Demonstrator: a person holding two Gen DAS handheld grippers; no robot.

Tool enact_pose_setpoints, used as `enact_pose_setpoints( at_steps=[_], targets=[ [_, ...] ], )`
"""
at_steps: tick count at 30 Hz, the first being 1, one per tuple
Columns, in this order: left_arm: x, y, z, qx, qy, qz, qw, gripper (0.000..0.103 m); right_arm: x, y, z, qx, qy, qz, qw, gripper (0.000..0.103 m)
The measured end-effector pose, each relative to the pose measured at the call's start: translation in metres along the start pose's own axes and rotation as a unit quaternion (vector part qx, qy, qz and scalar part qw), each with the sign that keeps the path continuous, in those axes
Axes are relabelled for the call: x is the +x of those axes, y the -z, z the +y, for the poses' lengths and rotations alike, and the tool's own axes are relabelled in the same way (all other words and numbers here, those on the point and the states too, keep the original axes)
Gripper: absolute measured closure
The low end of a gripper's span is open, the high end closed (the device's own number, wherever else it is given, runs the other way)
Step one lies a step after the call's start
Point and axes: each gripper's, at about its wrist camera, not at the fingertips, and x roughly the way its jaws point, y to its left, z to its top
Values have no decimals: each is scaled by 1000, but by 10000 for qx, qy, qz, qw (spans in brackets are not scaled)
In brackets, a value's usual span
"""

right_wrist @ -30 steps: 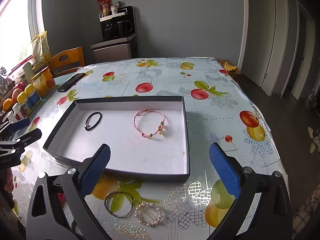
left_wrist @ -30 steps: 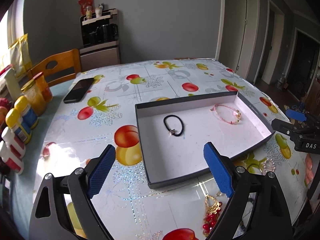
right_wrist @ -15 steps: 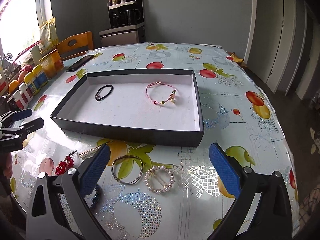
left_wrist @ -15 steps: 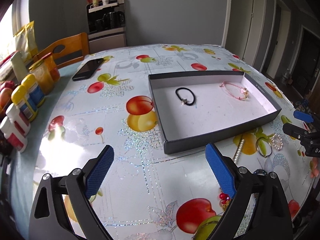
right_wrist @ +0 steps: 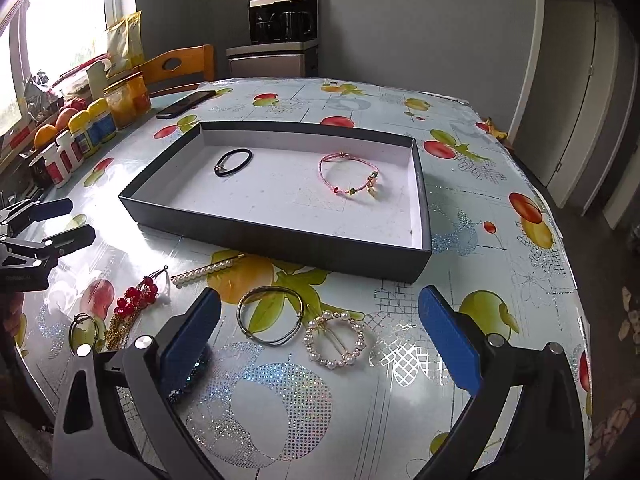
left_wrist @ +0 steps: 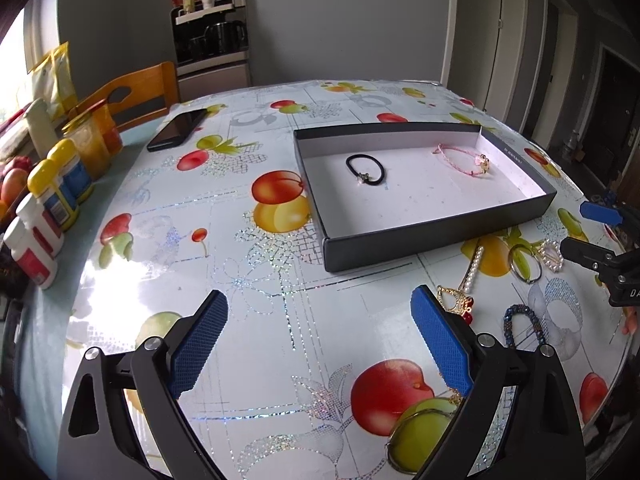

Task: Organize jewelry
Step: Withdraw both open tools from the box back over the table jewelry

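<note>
A dark shallow box [right_wrist: 288, 240] with a white floor holds a black hair tie [right_wrist: 233, 162] and a pink cord bracelet [right_wrist: 349, 175]. In front of it on the table lie a pearl hair clip [right_wrist: 203, 270], a red bead earring [right_wrist: 136, 298], a metal bangle [right_wrist: 272, 316], a pearl ring brooch [right_wrist: 336, 340] and a dark bead bracelet [left_wrist: 524, 326]. My right gripper [right_wrist: 320, 336] is open and empty above the bangle and brooch. My left gripper [left_wrist: 320, 340] is open and empty over bare tablecloth, left of the loose pieces.
A fruit-print tablecloth [left_wrist: 240, 240] covers the table. Bottles and jars [left_wrist: 52, 196] stand along the left edge. A black phone [left_wrist: 176, 130] lies at the back left, near a wooden chair [left_wrist: 128, 96]. The table's right edge [right_wrist: 568, 264] drops to the floor.
Both grippers have pulled back from above the box toward the table's near edge. The loose jewelry in front of the box has come into view.
</note>
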Motion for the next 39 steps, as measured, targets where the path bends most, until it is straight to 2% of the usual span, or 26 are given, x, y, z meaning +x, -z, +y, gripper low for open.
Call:
enact_pose_setpoints(
  at_steps=[4, 6, 12, 18, 24, 28, 36, 39],
  targets=[
    [-3, 7, 0, -245, -103, -204, 9994, 8, 0, 3, 4, -77, -9, -39, 10000, 5],
    [-4, 11, -1, -339, 55, -238, 9991, 8, -1, 3, 6, -81, -38, -52, 9999, 5],
    [-5, 17, -8, -259, 300, -94, 9992, 8, -1, 6, 7, 26, -167, -29, 9999, 5],
    [-6, 20, -11, -142, 181, -50, 9997, 8, -6, 12, 8, -61, -156, -160, 9997, 5],
    [-4, 20, -10, -128, 201, 89, 9997, 8, -5, 13, 0, 198, -421, -2, 9989, 5],
    [-7, 23, -12, -8, 204, 167, 9997, 8, -8, 17, 0, 86, -334, -44, 9994, 5],
    [-12, 35, -15, 239, 650, 343, 9970, 8, -11, 25, -5, 24, -343, 0, 9994, 6],
    [-15, 40, -22, 374, 785, 390, 9954, 8, -11, 28, -10, 85, -345, 49, 9994, 13]
  ],
)
